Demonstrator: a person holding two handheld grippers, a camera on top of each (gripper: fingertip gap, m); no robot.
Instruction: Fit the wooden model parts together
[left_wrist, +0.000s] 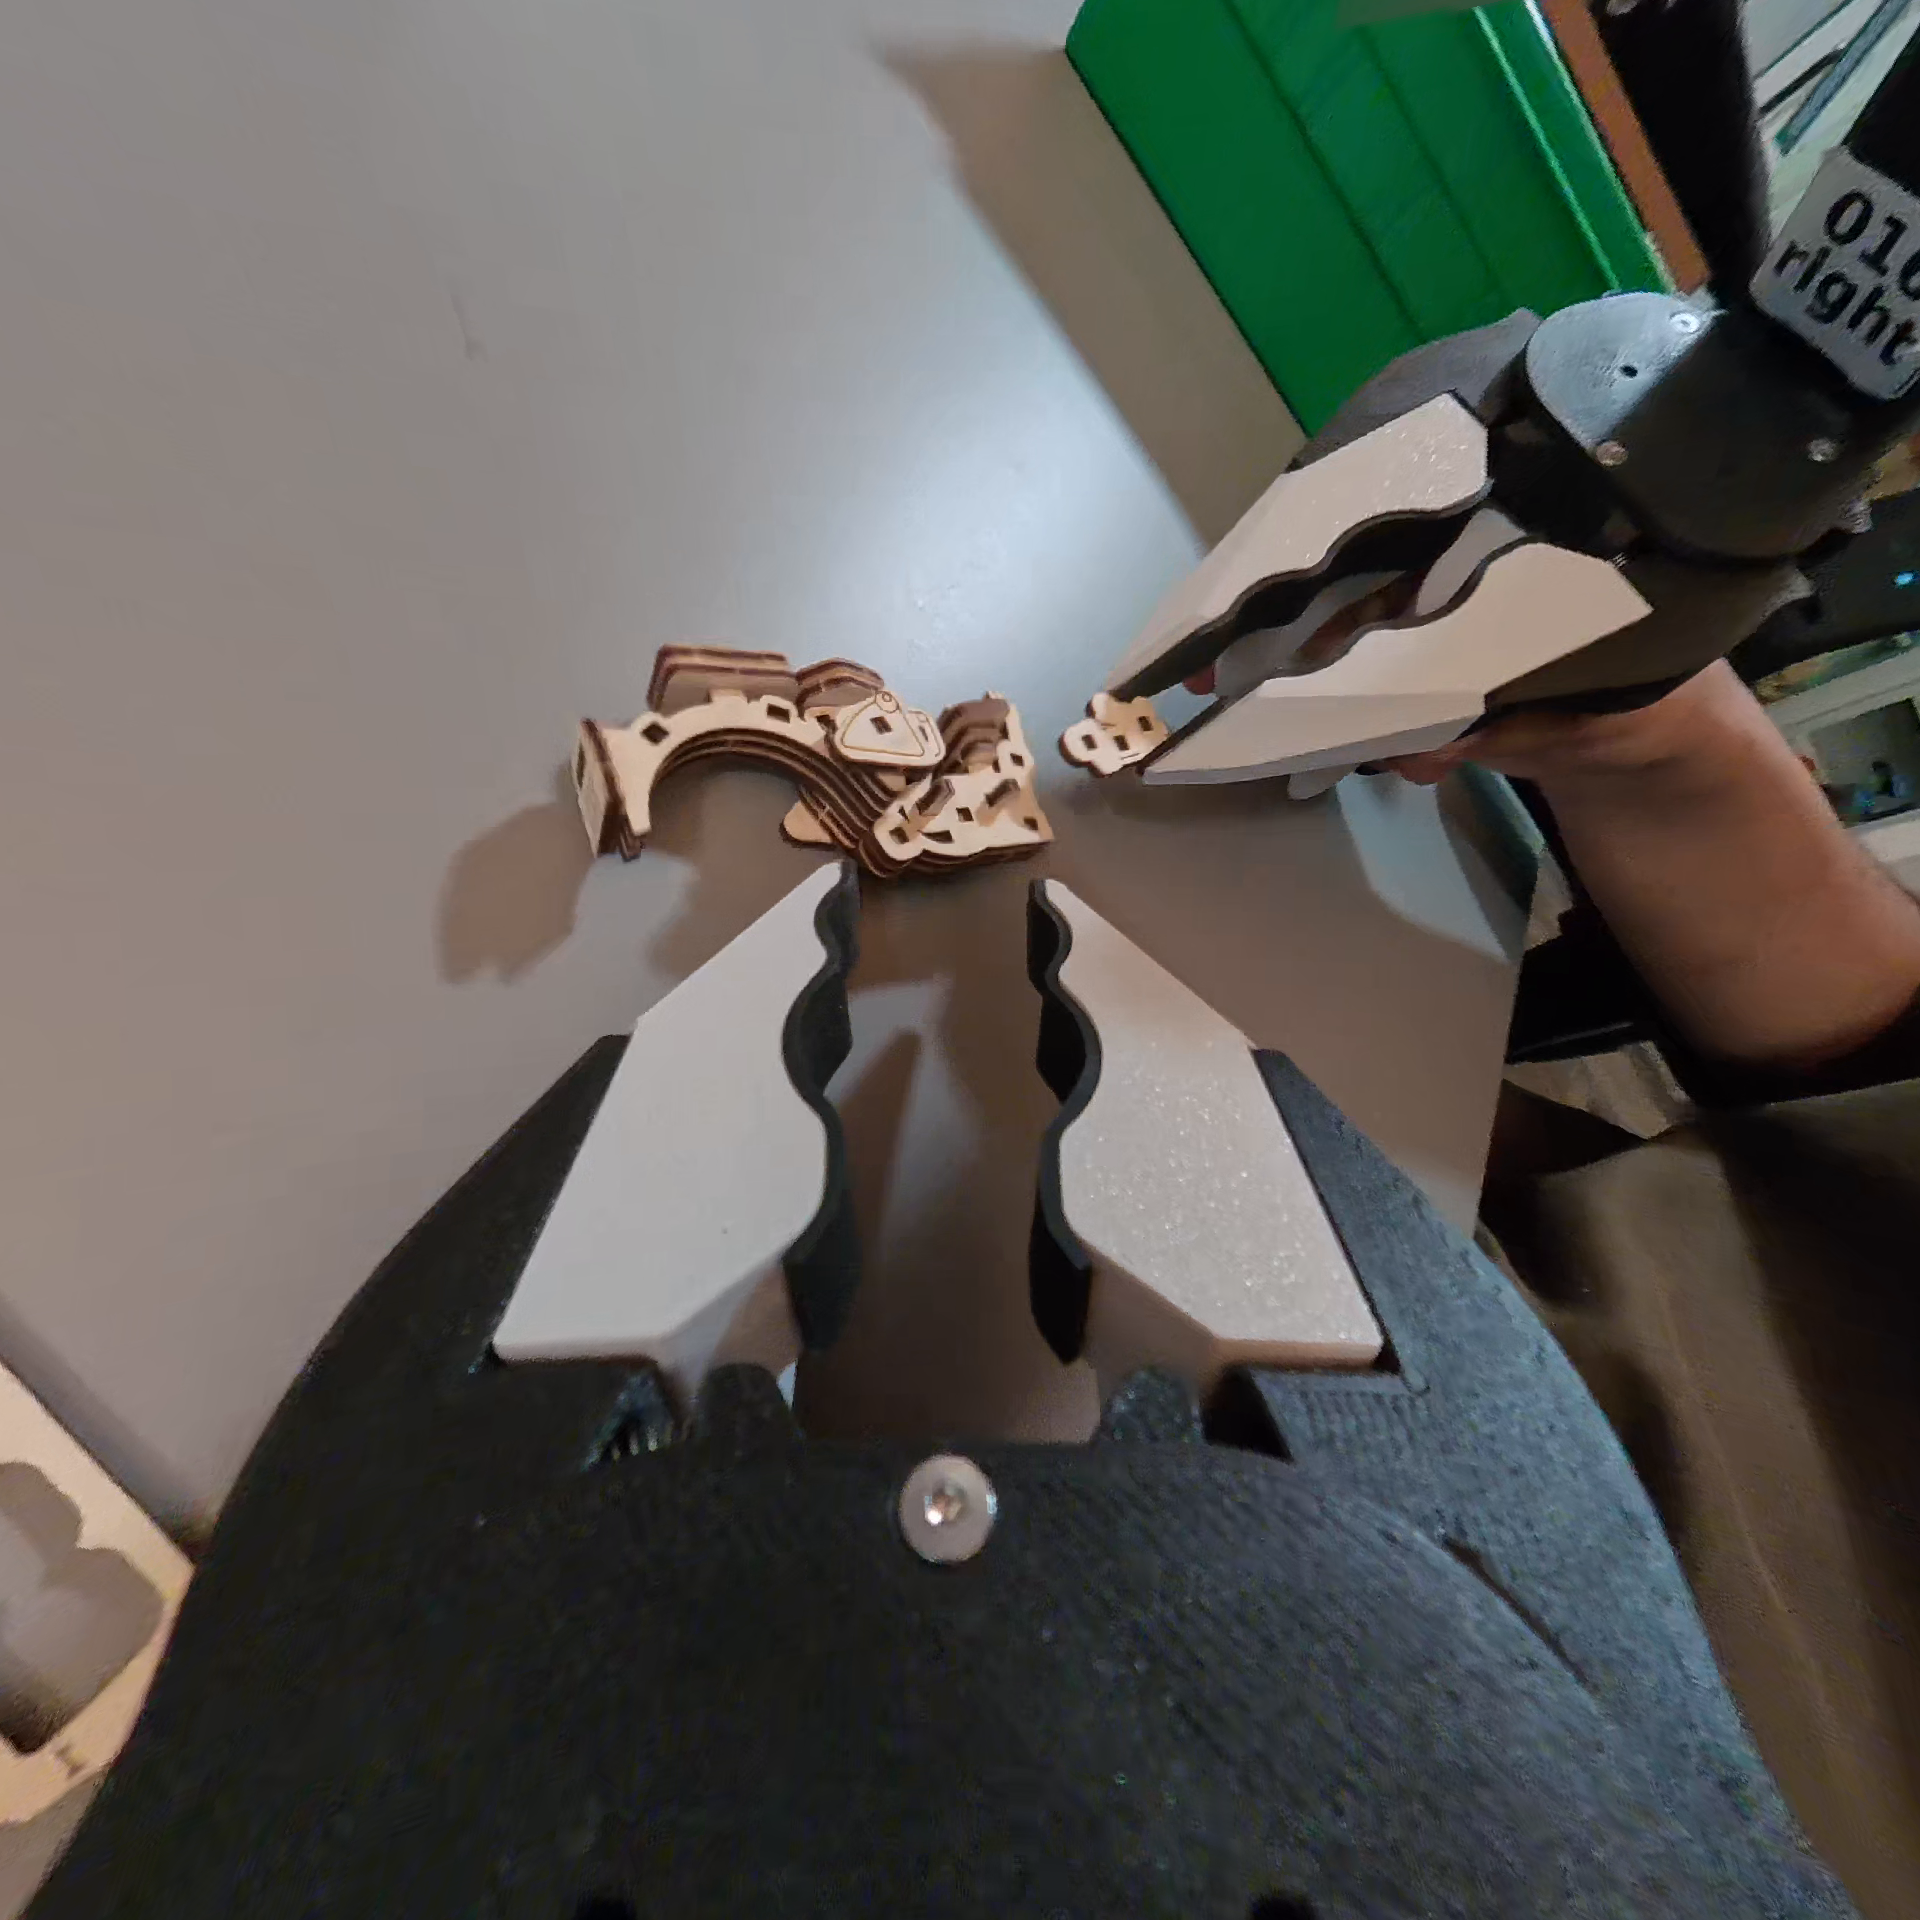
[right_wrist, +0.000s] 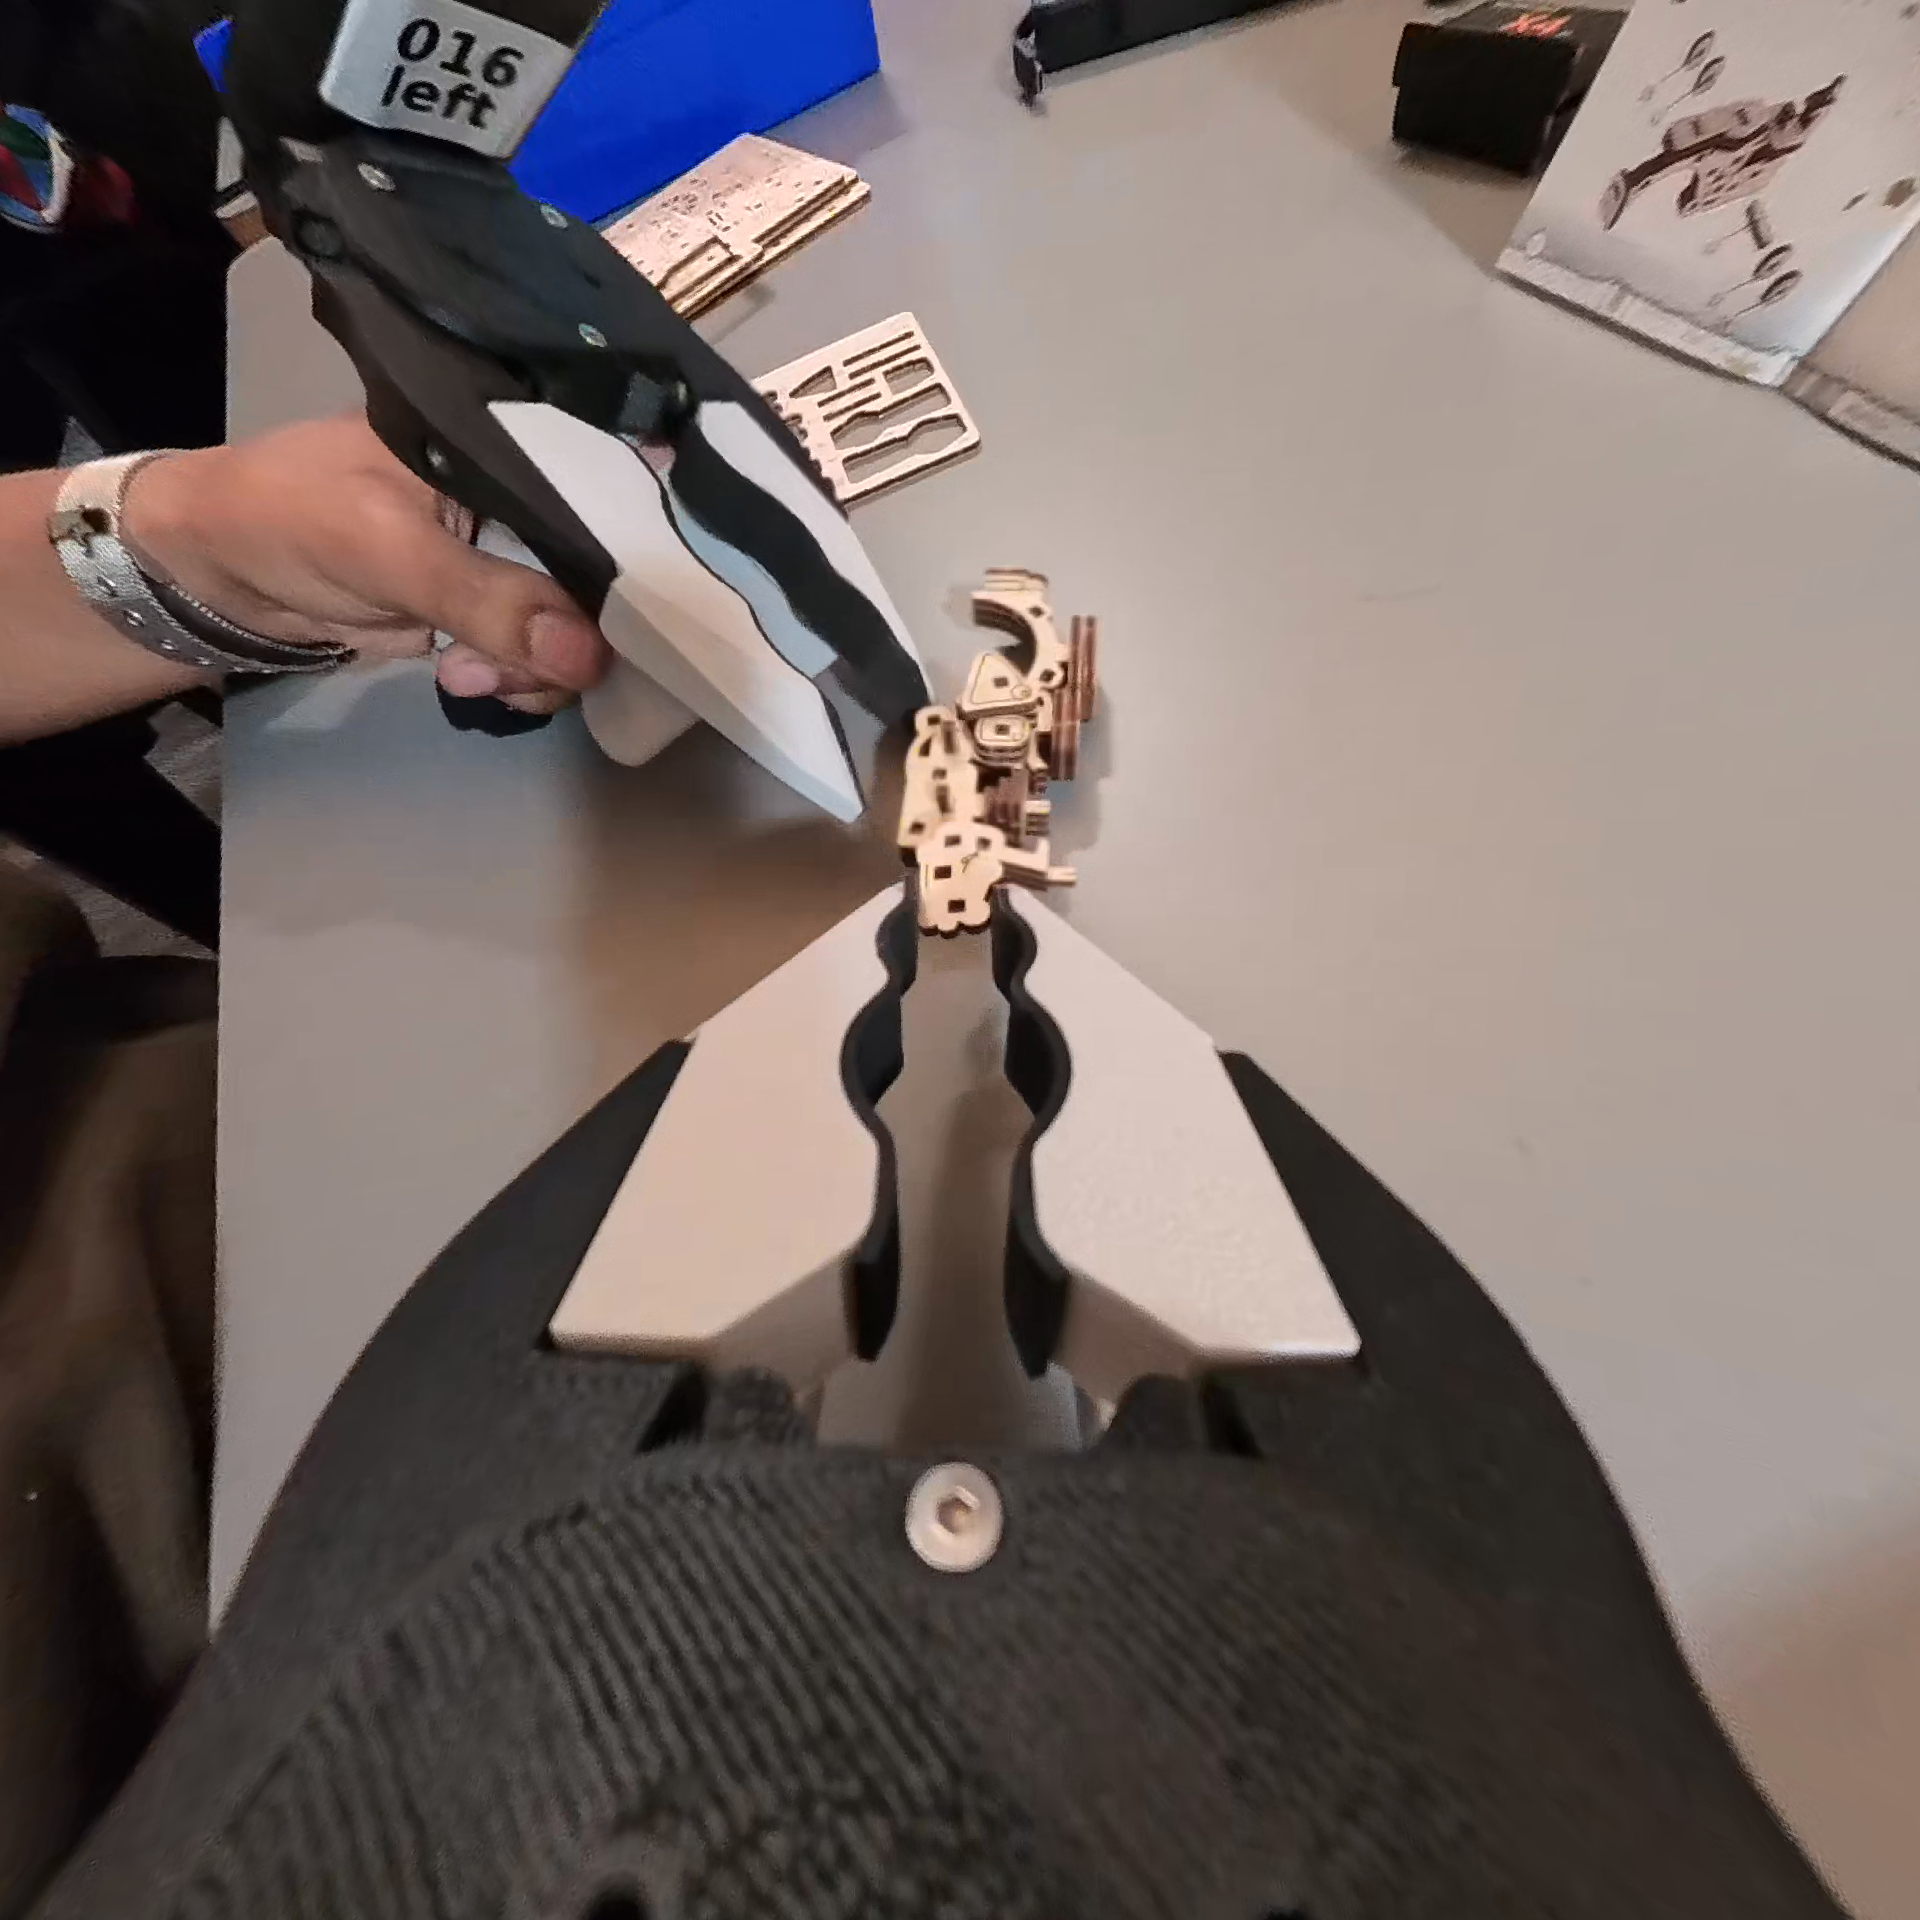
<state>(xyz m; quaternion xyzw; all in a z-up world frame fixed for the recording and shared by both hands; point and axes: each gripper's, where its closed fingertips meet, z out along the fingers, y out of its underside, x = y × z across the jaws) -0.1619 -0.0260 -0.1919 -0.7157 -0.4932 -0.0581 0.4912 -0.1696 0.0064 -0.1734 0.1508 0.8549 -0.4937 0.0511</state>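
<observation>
A partly built wooden model (left_wrist: 810, 758) lies on the grey table (left_wrist: 312, 416), with an arched part on the left and a blocky slotted part on the right. It also shows in the right wrist view (right_wrist: 997, 727). My left gripper (left_wrist: 943, 894) is open and empty, its tips just short of the model's near side; it also shows in the right wrist view (right_wrist: 883, 748) at the model's left. My right gripper (right_wrist: 958, 909) is shut on a small flat wooden piece (right_wrist: 956, 883) with square holes. It holds the piece (left_wrist: 1112, 732) close to the model's right end.
A green box (left_wrist: 1351, 208) stands at the table's far right edge. A stack of wooden part sheets (right_wrist: 738, 223), a punched-out sheet (right_wrist: 883, 416), a blue box (right_wrist: 707, 73), a black box (right_wrist: 1486, 83) and an instruction sheet (right_wrist: 1704, 187) lie farther back. The table edge (right_wrist: 223, 935) runs on the left.
</observation>
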